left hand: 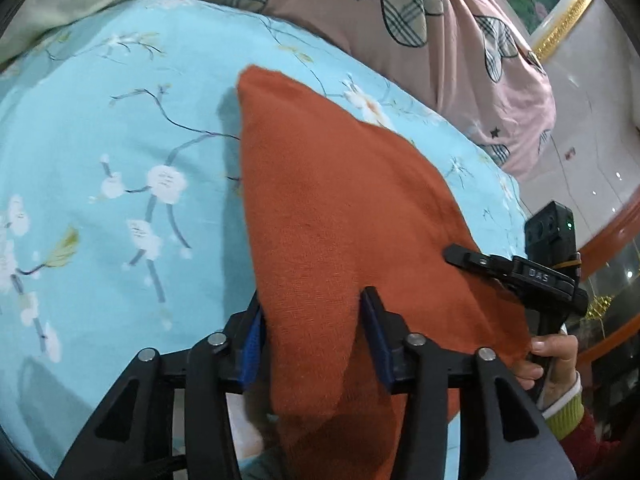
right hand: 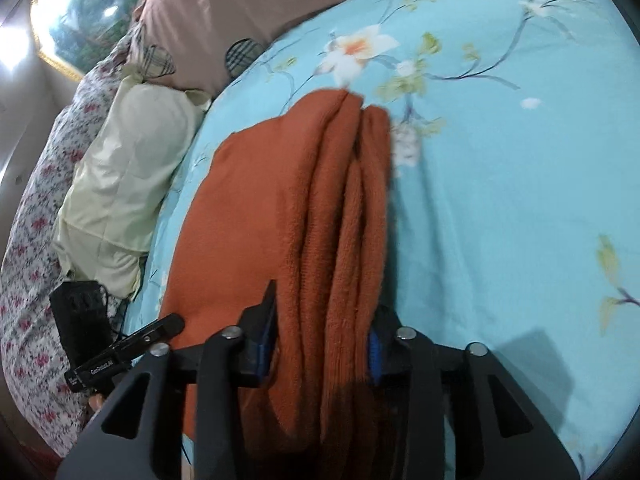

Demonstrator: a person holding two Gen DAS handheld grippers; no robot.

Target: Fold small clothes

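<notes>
Nearest in the left wrist view, the left tongs [left hand: 316, 320] stand partly apart with a thick fold of the orange cloth [left hand: 340, 208] between their blue pads; the cloth fills the gap from one pad to the other, so the tongs appear clamped on it. From there the cloth runs away over the bed sheet [left hand: 120, 168], light blue with white blossoms and thin branches, and narrows to a rounded corner at its far end. Its left edge throws a shadow on the sheet.

At the right edge of this view the right tongs [left hand: 472, 260] reach in over the cloth's right border, with a person's hand [left hand: 556, 360] on the grip, a pale green cuff and dark red sleeve behind it.

In the right wrist view the right tongs [right hand: 324, 328] hold a bunched, several-layered ridge of the same orange cloth [right hand: 280, 208], which fills the space between both pads. To the ridge's left the cloth lies spread flat on the sheet [right hand: 500, 184]. The left tongs [right hand: 160, 330] enter at the lower left, touching the cloth's near left edge.

Farther off lie a pale yellow pillow [right hand: 128, 184], a flowered quilt [right hand: 36, 248] at the left, and a pink pillow [left hand: 360, 12] with checked leaf shapes and black stars. A gold-framed picture [left hand: 560, 16] hangs at the far wall.
</notes>
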